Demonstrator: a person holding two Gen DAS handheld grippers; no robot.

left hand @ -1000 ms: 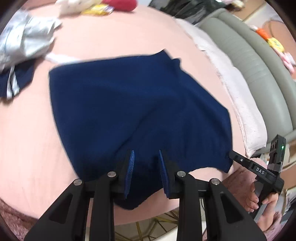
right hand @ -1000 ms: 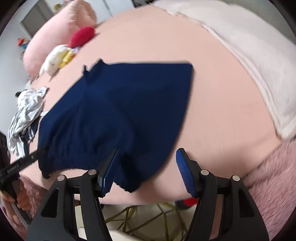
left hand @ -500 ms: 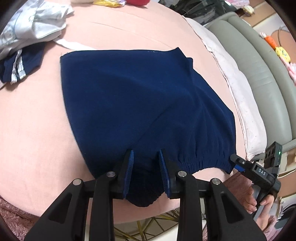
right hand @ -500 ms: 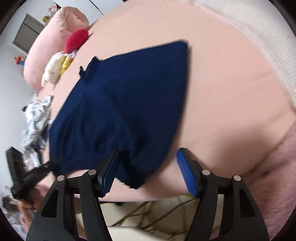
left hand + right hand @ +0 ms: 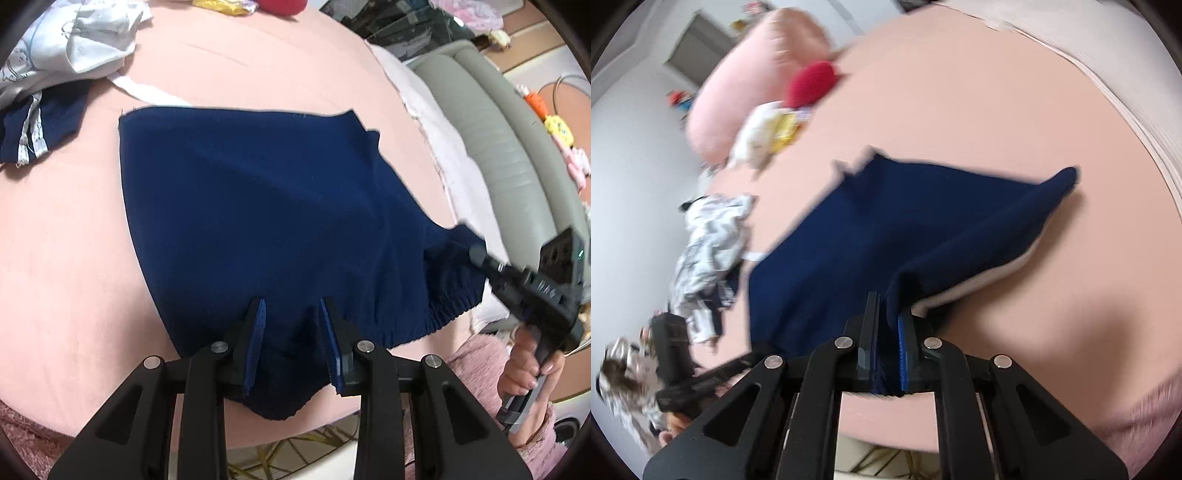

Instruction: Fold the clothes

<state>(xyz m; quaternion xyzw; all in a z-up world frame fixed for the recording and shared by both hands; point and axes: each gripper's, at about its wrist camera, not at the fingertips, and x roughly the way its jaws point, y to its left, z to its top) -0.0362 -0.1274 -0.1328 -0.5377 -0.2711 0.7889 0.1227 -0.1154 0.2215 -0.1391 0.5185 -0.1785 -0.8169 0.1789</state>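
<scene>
A navy garment (image 5: 258,206), apparently a pair of shorts with a gathered elastic waistband, lies spread nearly flat on a pink bed (image 5: 66,236), its waistband at the near edge and its hem toward twelve o'clock. Folding has barely begun: no finished fold shows, and only the waistband corner at about four o'clock in the left wrist view is raised off the bed. The whole fold is judged to be still ahead, as is a crumpled pile of other clothes (image 5: 70,48) at ten o'clock, which looks unsorted. The left gripper (image 5: 291,325) points steeply down at the near edge, its jaws partly apart with the bunched waistband between them; the blue pads appear to sit against the cloth, though the dark fabric makes the contact hard to confirm. The right gripper (image 5: 888,325) is clamped tight on the other waistband corner, the cloth pinched between its pads, and it tilts down while a ridge of fabric rises from it toward two o'clock. That view is motion-blurred. In the left wrist view a hand (image 5: 524,373) wraps the right gripper's handle at four o'clock. A pink pillow (image 5: 750,85) and a red soft toy (image 5: 809,83) rest far off near eleven o'clock.
</scene>
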